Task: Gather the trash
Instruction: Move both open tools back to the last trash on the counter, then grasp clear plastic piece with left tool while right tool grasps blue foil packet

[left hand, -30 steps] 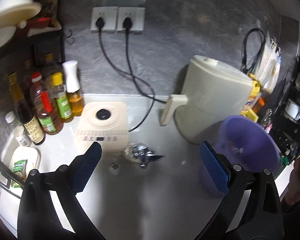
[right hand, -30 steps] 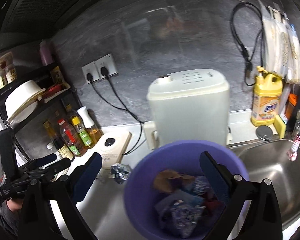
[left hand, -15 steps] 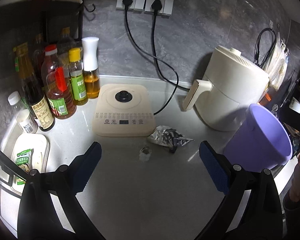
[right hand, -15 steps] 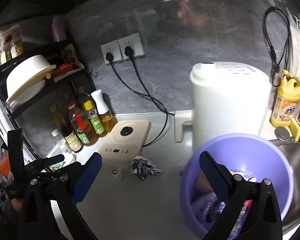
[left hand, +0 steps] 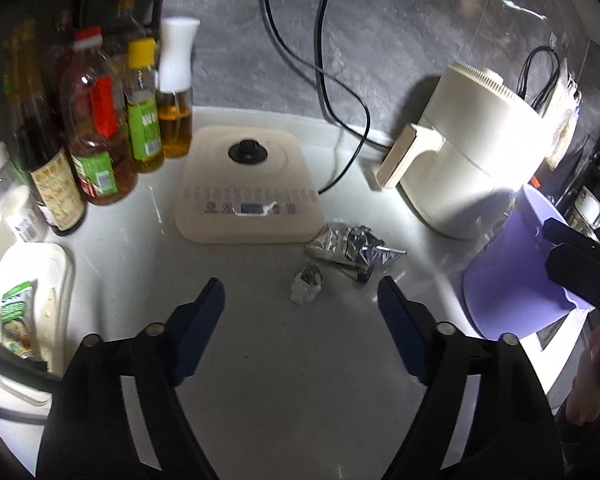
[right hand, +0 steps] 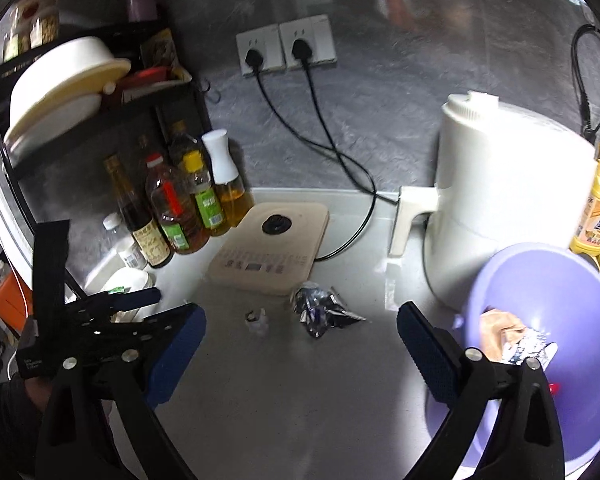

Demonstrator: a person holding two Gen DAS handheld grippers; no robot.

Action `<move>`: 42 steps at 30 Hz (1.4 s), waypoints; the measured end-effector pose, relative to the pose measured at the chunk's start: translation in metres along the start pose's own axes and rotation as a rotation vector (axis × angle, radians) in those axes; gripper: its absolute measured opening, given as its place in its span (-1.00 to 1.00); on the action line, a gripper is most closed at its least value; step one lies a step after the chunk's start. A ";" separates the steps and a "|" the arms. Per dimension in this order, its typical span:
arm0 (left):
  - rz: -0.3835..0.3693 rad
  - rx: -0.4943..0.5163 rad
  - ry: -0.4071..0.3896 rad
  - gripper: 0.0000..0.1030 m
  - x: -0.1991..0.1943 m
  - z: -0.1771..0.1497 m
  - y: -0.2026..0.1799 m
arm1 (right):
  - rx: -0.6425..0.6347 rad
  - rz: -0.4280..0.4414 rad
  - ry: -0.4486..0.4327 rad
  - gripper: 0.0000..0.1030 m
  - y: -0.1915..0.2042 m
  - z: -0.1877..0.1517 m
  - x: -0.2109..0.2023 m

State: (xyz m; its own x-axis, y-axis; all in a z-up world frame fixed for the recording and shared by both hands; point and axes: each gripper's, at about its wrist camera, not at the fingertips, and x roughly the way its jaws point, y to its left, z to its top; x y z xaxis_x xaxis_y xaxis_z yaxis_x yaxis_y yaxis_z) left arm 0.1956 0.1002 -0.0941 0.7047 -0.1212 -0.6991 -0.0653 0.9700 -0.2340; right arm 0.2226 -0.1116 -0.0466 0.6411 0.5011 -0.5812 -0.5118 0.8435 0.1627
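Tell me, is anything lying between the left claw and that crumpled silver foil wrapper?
Yes: a small clear plastic scrap lies on the white counter between the left claw and the wrapper, seen in both views.

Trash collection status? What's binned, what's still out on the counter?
Done: the purple bin already holds a brown wrapper and foil scraps. In hand: nothing; the left gripper is empty, its jaws just closing, lined up on the small clear scrap. The right gripper is open, empty. Left: that scrap and the crumpled foil wrapper.
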 end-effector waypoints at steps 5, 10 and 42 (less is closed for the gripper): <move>-0.031 0.009 0.041 0.32 0.030 -0.001 0.001 | -0.026 -0.008 0.074 0.62 0.006 -0.005 0.034; -0.063 -0.011 0.095 0.21 0.067 -0.001 0.003 | -0.064 -0.017 0.139 0.51 0.008 -0.005 0.066; 0.076 -0.172 0.065 -0.48 0.065 0.005 0.058 | -0.270 -0.024 0.350 -0.80 0.018 -0.004 0.214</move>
State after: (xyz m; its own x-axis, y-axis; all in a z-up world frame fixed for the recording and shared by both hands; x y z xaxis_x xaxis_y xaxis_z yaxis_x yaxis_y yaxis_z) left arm 0.2412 0.1490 -0.1503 0.6466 -0.0681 -0.7598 -0.2400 0.9273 -0.2873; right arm 0.3481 0.0105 -0.1716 0.4459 0.3473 -0.8250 -0.6599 0.7502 -0.0409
